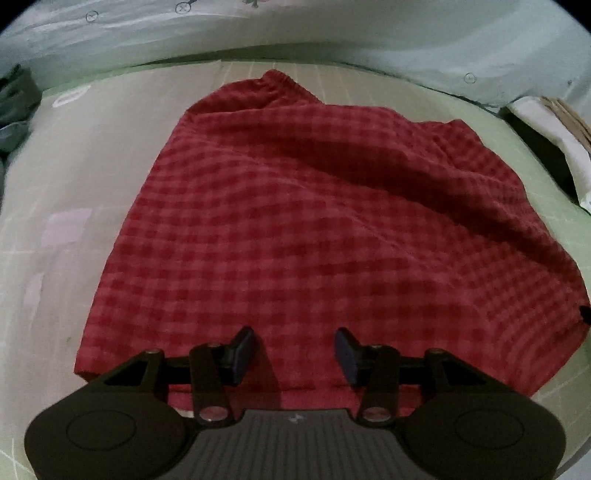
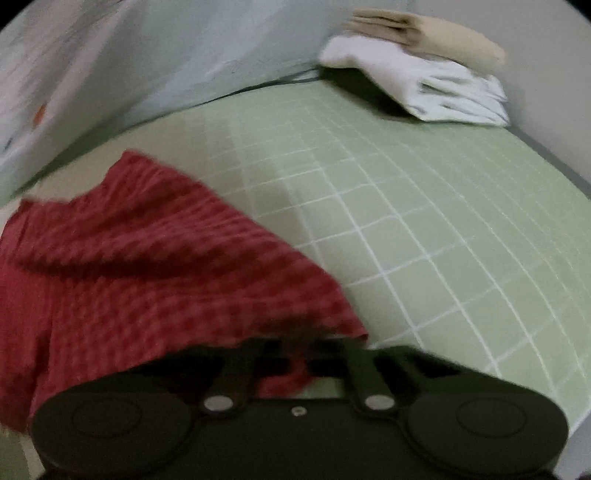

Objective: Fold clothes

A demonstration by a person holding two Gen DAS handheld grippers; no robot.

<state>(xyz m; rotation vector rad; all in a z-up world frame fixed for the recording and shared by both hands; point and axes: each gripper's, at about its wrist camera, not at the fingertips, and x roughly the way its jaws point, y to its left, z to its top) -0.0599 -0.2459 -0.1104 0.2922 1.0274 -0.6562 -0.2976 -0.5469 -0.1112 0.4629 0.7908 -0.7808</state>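
Observation:
A red checked garment [image 1: 295, 229] lies spread on the green grid mat [image 1: 92, 177], with an elastic waistband at its far end. My left gripper [image 1: 293, 354] is open, its fingers hovering over the garment's near hem. In the right wrist view the garment [image 2: 147, 266] fills the left side. My right gripper [image 2: 295, 354] is at the garment's right corner; the frame is blurred, and its fingers look closed with red cloth bunched between them.
A stack of folded white and beige clothes [image 2: 424, 70] sits at the far right corner of the mat [image 2: 443, 240]; it also shows in the left wrist view [image 1: 554, 136]. A dark garment [image 1: 14, 107] lies at the far left. A pale sheet [image 1: 295, 29] backs the mat.

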